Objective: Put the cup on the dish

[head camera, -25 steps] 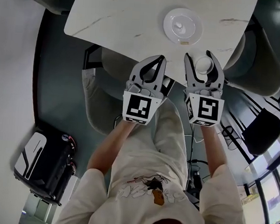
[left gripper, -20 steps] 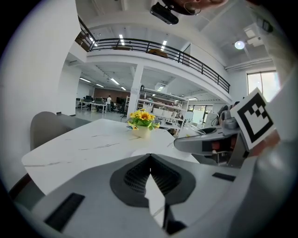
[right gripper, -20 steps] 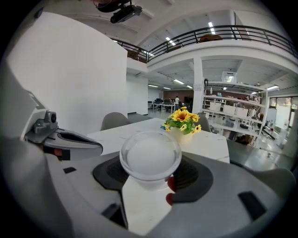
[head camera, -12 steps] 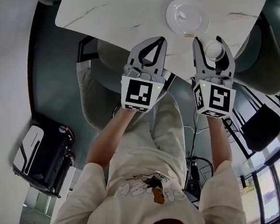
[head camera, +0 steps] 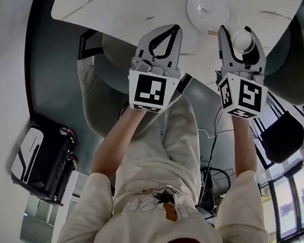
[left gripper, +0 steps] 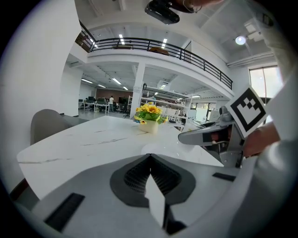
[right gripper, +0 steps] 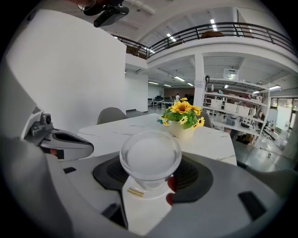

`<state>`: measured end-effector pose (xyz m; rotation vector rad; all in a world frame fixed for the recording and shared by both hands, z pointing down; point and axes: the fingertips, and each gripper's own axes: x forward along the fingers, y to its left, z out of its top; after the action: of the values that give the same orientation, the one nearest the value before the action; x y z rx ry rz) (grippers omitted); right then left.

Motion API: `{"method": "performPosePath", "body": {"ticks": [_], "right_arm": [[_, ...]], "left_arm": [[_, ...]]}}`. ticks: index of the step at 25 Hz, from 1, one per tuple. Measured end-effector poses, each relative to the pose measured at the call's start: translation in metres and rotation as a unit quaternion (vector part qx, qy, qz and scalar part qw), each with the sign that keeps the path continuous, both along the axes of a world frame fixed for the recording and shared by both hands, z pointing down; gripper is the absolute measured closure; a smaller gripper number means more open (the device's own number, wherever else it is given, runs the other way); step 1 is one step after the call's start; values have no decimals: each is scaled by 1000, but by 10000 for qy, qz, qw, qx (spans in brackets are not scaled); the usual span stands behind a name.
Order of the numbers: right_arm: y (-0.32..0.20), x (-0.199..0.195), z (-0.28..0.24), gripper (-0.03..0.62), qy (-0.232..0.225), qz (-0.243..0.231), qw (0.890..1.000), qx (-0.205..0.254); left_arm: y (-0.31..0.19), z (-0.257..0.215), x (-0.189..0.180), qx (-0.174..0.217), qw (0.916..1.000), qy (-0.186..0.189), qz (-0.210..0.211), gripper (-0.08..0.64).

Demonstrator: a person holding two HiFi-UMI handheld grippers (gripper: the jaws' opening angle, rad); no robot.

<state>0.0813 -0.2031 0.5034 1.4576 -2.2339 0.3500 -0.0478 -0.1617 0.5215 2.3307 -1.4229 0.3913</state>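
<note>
A small clear glass cup [head camera: 242, 41] [right gripper: 150, 155] sits between the jaws of my right gripper [head camera: 236, 32] [right gripper: 151, 174], which is shut on it, upright, over the near edge of the white marble table [head camera: 124, 8]. The white dish [head camera: 210, 7] lies on the table just beyond and left of the cup, partly cut off by the top of the head view. My left gripper [head camera: 174, 28] [left gripper: 150, 156] hovers beside it at the table's near edge, jaws shut and empty. The right gripper [left gripper: 209, 135] shows at the right of the left gripper view.
A pot of yellow flowers [right gripper: 182, 117] [left gripper: 150, 122] stands farther back on the table. Grey chairs [head camera: 298, 61] flank the table, one under its near edge. A black case [head camera: 41, 162] sits on the floor at left.
Both grippers have moved forward toward the dish, the right one carrying the cup along. The dish and table now sit higher in the head view.
</note>
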Motion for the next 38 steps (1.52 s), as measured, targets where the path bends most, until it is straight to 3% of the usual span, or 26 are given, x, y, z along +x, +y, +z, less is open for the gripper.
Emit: {"method": "performPosePath", "body": {"ticks": [6, 11, 29, 38], "right_arm": [[-13, -1, 18, 332, 67, 1, 9999, -133], [-22, -7, 31, 333, 187, -84, 9994, -269], [-32, -24, 59, 332, 352, -511, 9966, -539], [-34, -27, 69, 331, 144, -570, 9941, -916]], "left_arm": [[-8, 5, -1, 34, 10000, -22, 1, 557], [-10, -2, -2, 378, 9991, -178, 31, 557], [1, 2, -1, 457, 9987, -230, -7, 557], [5, 7, 3, 407, 9986, -328, 53, 557]]}}
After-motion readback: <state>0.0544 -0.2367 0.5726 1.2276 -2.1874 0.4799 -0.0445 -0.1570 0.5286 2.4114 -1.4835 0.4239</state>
